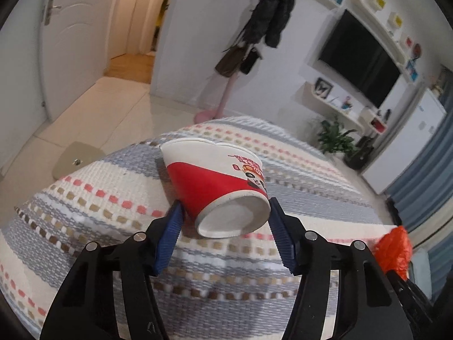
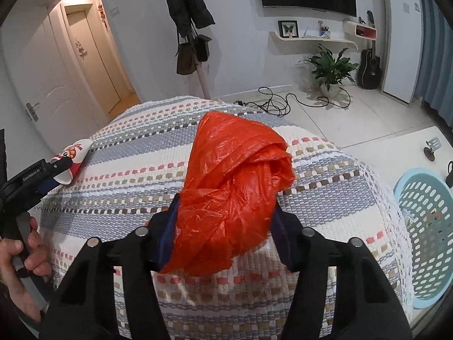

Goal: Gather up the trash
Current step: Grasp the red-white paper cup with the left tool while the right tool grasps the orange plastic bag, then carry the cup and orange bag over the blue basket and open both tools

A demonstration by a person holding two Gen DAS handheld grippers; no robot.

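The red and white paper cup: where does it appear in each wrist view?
Left wrist: paper cup at centre, on its side between the left gripper fingers.
Right wrist: at the far left edge.
Shared landmark: orange plastic bag, lower right there, central here.

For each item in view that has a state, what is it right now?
paper cup: on its side on the striped cloth, rim crumpled, between the left gripper pads
orange plastic bag: crumpled, pressed between the right gripper pads
blue basket: upright on the floor
TV: screen dark
white door: closed
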